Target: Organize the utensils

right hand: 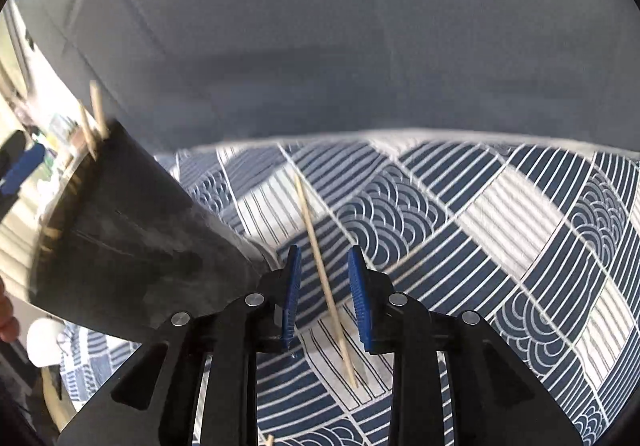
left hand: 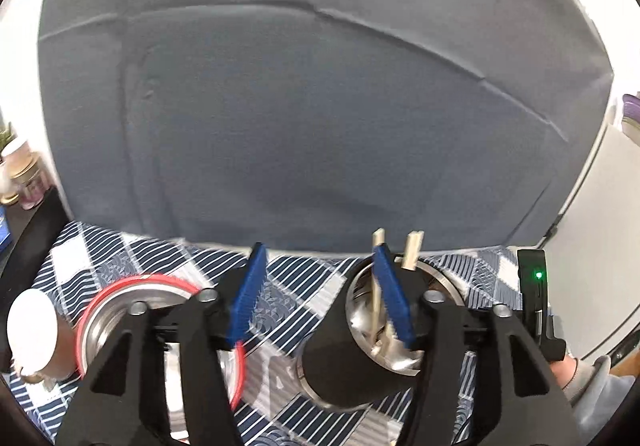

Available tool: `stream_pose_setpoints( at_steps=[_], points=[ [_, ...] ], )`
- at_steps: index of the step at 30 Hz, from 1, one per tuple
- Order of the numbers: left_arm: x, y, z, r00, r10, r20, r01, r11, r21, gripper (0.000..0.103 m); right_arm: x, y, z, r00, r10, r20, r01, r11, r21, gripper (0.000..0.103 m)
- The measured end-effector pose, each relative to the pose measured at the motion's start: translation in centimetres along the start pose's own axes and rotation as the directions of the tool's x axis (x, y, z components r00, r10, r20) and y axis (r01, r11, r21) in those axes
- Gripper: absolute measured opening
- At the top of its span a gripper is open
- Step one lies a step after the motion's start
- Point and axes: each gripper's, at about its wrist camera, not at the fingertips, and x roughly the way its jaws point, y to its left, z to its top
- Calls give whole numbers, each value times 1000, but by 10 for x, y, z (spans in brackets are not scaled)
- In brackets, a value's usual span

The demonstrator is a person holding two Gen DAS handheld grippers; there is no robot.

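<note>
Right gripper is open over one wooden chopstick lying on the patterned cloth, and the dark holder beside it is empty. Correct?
Not quite: the dark holder is not empty. The right wrist view shows chopstick tips sticking out of it. The rest stands: the right gripper is open over one wooden chopstick on the patterned cloth.
</note>
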Motion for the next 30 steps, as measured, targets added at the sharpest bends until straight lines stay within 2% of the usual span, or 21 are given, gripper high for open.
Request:
stream_pose_setpoints(
  at_steps=[4, 9, 11, 16, 19, 21, 25, 27, 30],
  points=[
    [-6, 14, -13, 998, 50, -26, -51, 998, -27, 72, 20, 7, -4, 997, -33, -66, 30, 998, -53, 25],
    [-16, 31, -27, 995, 90, -47, -94, 993, -68, 77, 40, 11, -9, 988, -88, -125, 76, 992, -97, 27],
    [-19, 36, -31, 992, 112, -55, -116, 990, -77, 81, 45, 11, -13, 985, -110, -134, 96, 990, -105, 26],
    [-22, 42, -42, 987, 138, -79, -146, 984, -100, 87, 48, 24, -22, 979, -179, -94, 160, 969, -186, 24],
    [-23, 40, -49, 985, 143, -100, -152, 984, -91, 87, 49, 29, -25, 975, -208, -76, 188, 960, -207, 20],
    [-21, 39, -54, 983, 141, -118, -153, 984, -92, 87, 48, 26, -25, 974, -216, -70, 200, 962, -184, 8],
    [-22, 39, -62, 979, 145, -143, -160, 982, -100, 87, 44, 18, -28, 977, -194, -90, 180, 973, -143, 5],
    [-21, 39, -64, 978, 145, -151, -159, 983, -91, 82, 41, 12, -29, 980, -162, -112, 153, 984, -90, 4],
    [-18, 39, -64, 978, 119, -173, -136, 987, -90, 65, 24, 0, -32, 992, -83, -95, 86, 996, 32, 4]
  ],
)
